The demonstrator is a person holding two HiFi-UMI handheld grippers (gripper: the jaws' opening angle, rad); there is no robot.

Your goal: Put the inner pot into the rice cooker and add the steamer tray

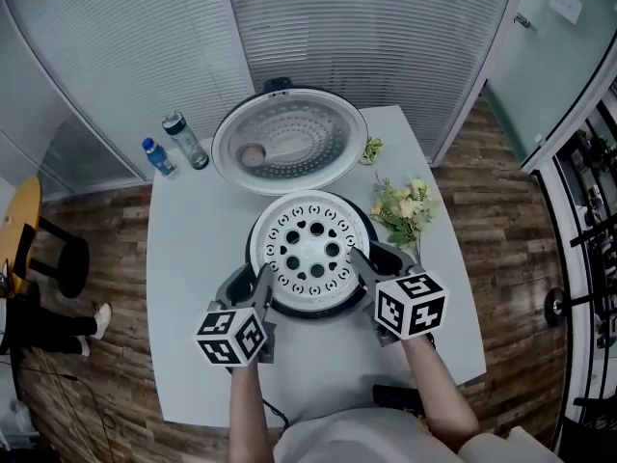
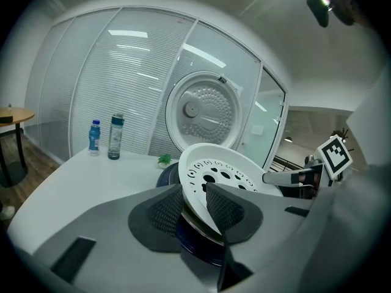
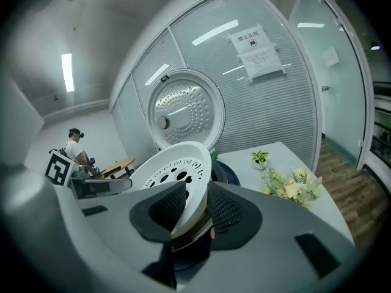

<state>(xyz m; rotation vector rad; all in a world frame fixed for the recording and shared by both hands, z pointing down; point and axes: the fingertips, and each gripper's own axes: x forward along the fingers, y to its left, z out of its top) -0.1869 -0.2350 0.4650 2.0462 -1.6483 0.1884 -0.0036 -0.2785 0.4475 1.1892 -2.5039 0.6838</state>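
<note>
Glass-walled office, white bench. Steamer tray sits level on rice cooker, mid-bench. Left tool and right tool straddle opposite rim sides for balance, jaws slack, likely releasing.

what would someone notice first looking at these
The white perforated steamer tray sitting in the rice cooker at mid-table catches the eye first, with the left gripper and right gripper straddling its near rim from either side. Behind it the cooker's open lid stands up, with a tall bottle and a blue bottle to its left and flowers to the right.
</note>
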